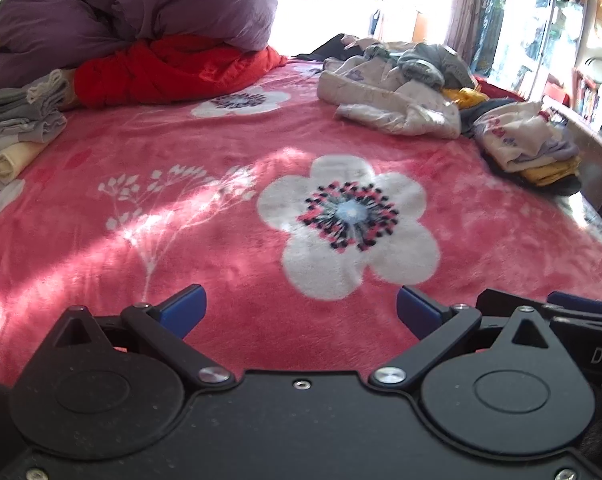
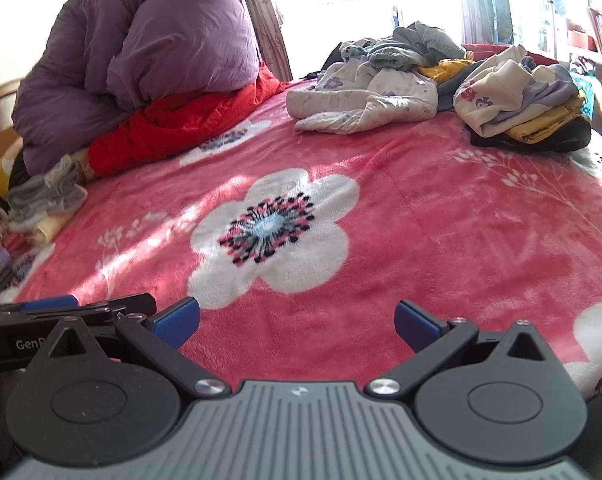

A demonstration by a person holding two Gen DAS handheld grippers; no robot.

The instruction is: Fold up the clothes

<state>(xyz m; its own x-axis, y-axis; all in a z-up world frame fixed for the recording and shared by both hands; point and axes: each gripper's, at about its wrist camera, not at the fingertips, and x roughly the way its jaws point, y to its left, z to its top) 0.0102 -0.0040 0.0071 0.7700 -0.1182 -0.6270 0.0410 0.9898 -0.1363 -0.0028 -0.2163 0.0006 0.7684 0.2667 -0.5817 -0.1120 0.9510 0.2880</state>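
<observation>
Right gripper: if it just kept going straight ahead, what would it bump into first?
Probably the pink flowered blanket; the open right gripper holds nothing and points low across it, toward the white flower.

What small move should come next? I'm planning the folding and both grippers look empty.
Probably reach the right gripper forward to the loose white printed garment at the near edge of the unfolded heap and pull it onto the bare pink blanket. Both it and the left gripper are open and hold nothing, and no garment lies in front of them.
</observation>
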